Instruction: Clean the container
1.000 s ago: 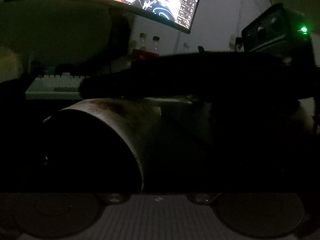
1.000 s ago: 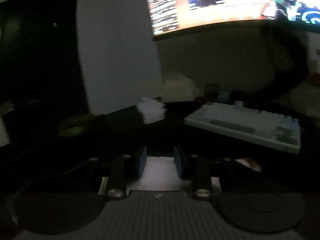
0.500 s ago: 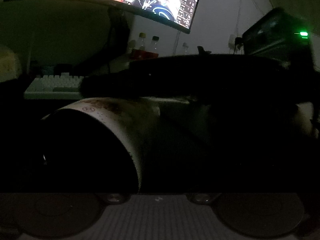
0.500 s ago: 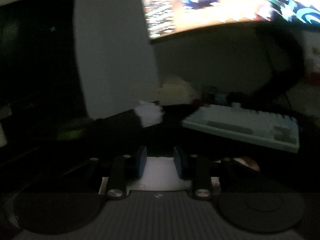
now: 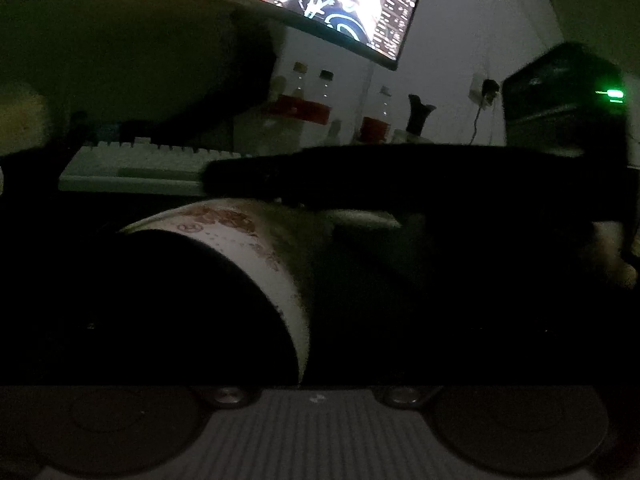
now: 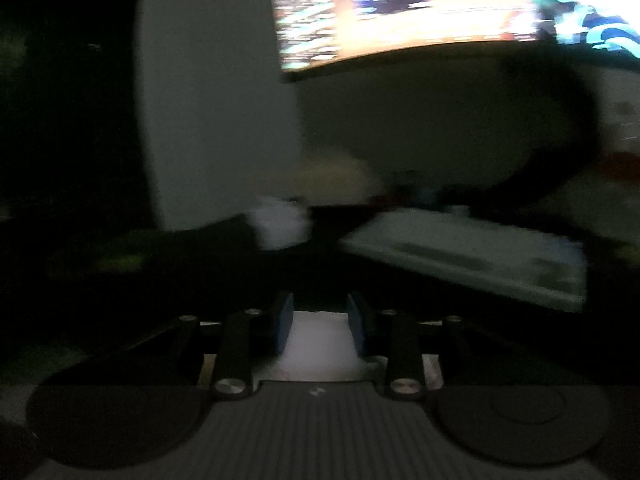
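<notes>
Since a second ago, the right gripper [image 6: 320, 330] has swung a little, so the keyboard [image 6: 472, 256] and bright screen [image 6: 400, 12] look more smeared. Its blue pads [image 6: 285, 326] sit close together and pinch a white wipe [image 6: 320, 344] between them. It points level toward the back of the desk.

Nothing much has shifted for the left gripper. A white container [image 5: 256, 248] with red-brown marks fills the space right in front of its camera. The container's inside is a big black hole. The left fingers are lost in the dark, so I cannot tell if they are wide or narrow. A long dark shape [image 5: 400, 176] crosses above the container, too black to name. Bottles [image 5: 312, 96] stand far behind.
</notes>
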`<state>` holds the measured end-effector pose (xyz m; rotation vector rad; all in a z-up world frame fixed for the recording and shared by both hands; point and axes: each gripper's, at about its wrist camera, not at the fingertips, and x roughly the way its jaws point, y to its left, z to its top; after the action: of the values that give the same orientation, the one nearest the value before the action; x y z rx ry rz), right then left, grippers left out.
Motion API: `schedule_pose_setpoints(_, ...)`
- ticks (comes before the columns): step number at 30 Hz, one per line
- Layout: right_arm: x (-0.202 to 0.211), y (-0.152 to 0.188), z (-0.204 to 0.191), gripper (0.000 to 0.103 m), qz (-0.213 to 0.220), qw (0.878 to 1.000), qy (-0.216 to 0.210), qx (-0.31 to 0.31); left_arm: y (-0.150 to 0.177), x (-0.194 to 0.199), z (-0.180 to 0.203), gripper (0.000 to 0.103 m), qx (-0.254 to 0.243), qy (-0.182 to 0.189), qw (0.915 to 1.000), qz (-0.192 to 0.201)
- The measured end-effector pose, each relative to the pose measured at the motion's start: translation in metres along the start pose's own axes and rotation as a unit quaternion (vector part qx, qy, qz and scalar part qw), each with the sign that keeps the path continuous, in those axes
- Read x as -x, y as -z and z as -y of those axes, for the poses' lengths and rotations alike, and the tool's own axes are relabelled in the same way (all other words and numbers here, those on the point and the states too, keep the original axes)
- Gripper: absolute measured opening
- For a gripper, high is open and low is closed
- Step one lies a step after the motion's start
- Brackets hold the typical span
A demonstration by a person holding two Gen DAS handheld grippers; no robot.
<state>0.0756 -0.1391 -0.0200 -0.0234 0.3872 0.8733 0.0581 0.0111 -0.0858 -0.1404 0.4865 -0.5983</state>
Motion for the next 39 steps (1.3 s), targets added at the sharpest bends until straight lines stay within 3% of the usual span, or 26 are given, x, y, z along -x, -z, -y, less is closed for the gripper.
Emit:
schedule_pose_setpoints(3,-0.001,0.0,0.003,0.035,0.002,1.0,-0.017,0.003,-0.001,0.002,-0.004,0.103,0.006,0.0,1.0,0.001)
schedule_pose_setpoints(8,-0.014,-0.005,0.04,0.035,-0.011,0.998,0.057,-0.02,-0.012,0.0,-0.013,0.103,0.019,-0.01,0.9997,-0.009)
schedule_pose_setpoints(12,-0.022,-0.008,0.045,0.035,-0.014,0.997,0.064,-0.027,-0.027,-0.01,-0.015,0.103,0.001,-0.041,0.9986,-0.035)
schedule_pose_setpoints(18,-0.024,-0.008,0.04,0.036,-0.007,0.997,0.074,-0.035,-0.029,-0.011,-0.025,0.103,0.002,-0.039,0.9978,-0.054)
schedule_pose_setpoints(19,-0.024,-0.009,0.035,0.037,-0.005,0.997,0.067,-0.035,-0.027,-0.011,-0.026,0.103,0.001,-0.041,0.9976,-0.055)
schedule_pose_setpoints(22,-0.022,-0.007,0.012,0.037,0.014,0.999,-0.008,-0.033,-0.021,-0.007,-0.029,0.103,0.001,-0.049,0.9974,-0.053)
schedule_pose_setpoints(24,-0.02,-0.005,-0.006,0.037,0.02,1.0,-0.006,0.007,-0.019,-0.003,-0.032,0.103,0.0,-0.053,0.9973,-0.05)
schedule_pose_setpoints(26,-0.017,-0.004,-0.003,0.037,0.017,1.0,-0.005,0.003,-0.019,0.001,-0.036,0.103,0.006,-0.06,0.9971,-0.047)
schedule_pose_setpoints(30,-0.022,-0.004,0.025,0.039,0.012,0.997,0.069,-0.025,-0.017,0.005,-0.046,0.103,0.018,-0.049,0.9978,-0.039)
schedule_pose_setpoints(32,-0.026,-0.004,0.035,0.039,0.012,0.995,0.084,-0.051,-0.017,0.003,-0.044,0.103,0.012,-0.055,0.9978,-0.034)
schedule_pose_setpoints(39,-0.046,-0.011,0.003,0.041,0.022,1.0,0.018,-0.007,-0.019,-0.003,-0.052,0.103,0.014,-0.067,0.9974,-0.021)
